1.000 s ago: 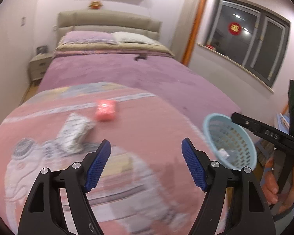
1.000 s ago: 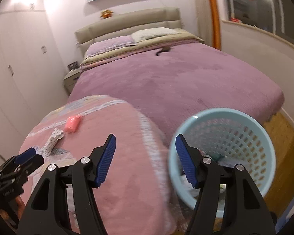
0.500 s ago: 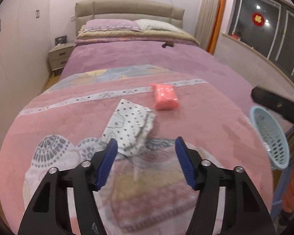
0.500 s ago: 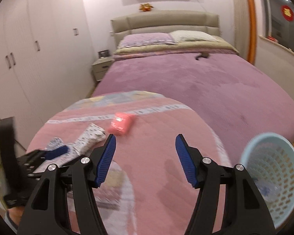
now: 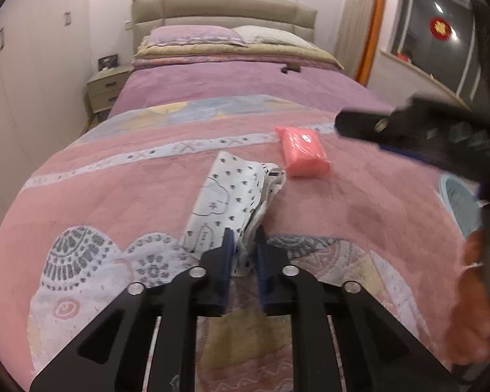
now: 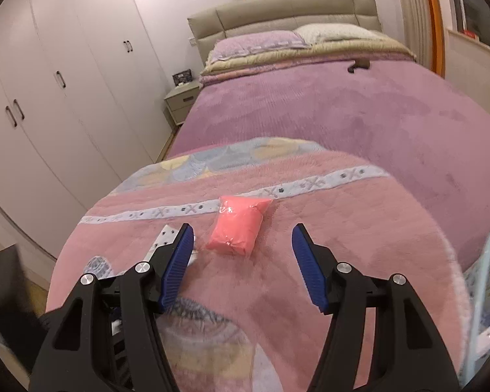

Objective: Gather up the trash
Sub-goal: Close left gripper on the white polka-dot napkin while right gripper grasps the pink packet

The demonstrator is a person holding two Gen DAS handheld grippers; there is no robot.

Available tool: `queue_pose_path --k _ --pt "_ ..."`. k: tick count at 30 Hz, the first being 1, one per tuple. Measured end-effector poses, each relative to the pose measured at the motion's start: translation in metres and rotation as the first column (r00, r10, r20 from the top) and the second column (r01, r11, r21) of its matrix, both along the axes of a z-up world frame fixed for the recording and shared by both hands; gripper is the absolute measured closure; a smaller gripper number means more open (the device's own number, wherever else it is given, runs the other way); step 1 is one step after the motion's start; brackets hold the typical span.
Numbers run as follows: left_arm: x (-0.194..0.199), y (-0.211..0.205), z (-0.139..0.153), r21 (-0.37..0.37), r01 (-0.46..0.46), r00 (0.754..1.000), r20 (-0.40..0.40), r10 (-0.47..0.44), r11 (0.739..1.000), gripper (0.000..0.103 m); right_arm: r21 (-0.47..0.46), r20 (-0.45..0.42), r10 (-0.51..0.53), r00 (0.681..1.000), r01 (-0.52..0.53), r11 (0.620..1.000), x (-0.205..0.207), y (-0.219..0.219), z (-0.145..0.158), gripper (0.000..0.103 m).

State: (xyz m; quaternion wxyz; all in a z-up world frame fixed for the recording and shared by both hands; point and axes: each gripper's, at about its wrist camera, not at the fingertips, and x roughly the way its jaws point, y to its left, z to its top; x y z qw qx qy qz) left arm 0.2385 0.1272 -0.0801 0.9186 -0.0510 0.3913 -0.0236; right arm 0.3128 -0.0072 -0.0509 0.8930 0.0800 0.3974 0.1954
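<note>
A white spotted wrapper lies on the pink blanket at the foot of the bed. My left gripper is shut on its near edge. A pink plastic packet lies just beyond it to the right. In the right wrist view the pink packet sits on the blanket just ahead of my right gripper, which is open and empty. The wrapper's corner peeks out behind the right gripper's left finger. The light blue basket stands at the bed's right side, also in the left wrist view.
The purple bed stretches back to pillows and a beige headboard. A small dark object lies far up the bed. White wardrobes and a nightstand stand left. My right gripper's dark body crosses the left wrist view.
My left gripper has moved forward and closed on the spotted wrapper. My right gripper has swung left from the basket and come close over the pink packet, still open.
</note>
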Motion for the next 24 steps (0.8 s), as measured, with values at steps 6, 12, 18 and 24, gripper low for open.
queue_pose_path --k 6,12,18,24 --pt "-0.011 0.016 0.009 -0.068 -0.062 0.995 0.074 0.067 0.996 0.096 0.022 -0.03 -0.016 0.999 0.017 1.0 0.018 0.011 -0.019 0.044" --pt "-0.012 0.019 0.01 -0.088 -0.088 0.993 0.076 0.095 0.992 0.096 -0.014 -0.061 -0.02 0.998 0.019 1.0 0.027 0.023 -0.031 0.044" --pt "-0.009 0.019 0.01 -0.089 -0.081 0.994 0.069 0.087 0.993 0.096 -0.037 -0.073 -0.003 0.997 0.0 0.999 0.029 0.03 -0.035 0.06" --pt "-0.006 0.023 0.009 -0.098 -0.073 0.994 0.069 0.08 0.992 0.096 -0.068 -0.038 0.016 0.999 -0.019 0.998 0.022 0.035 -0.034 0.068"
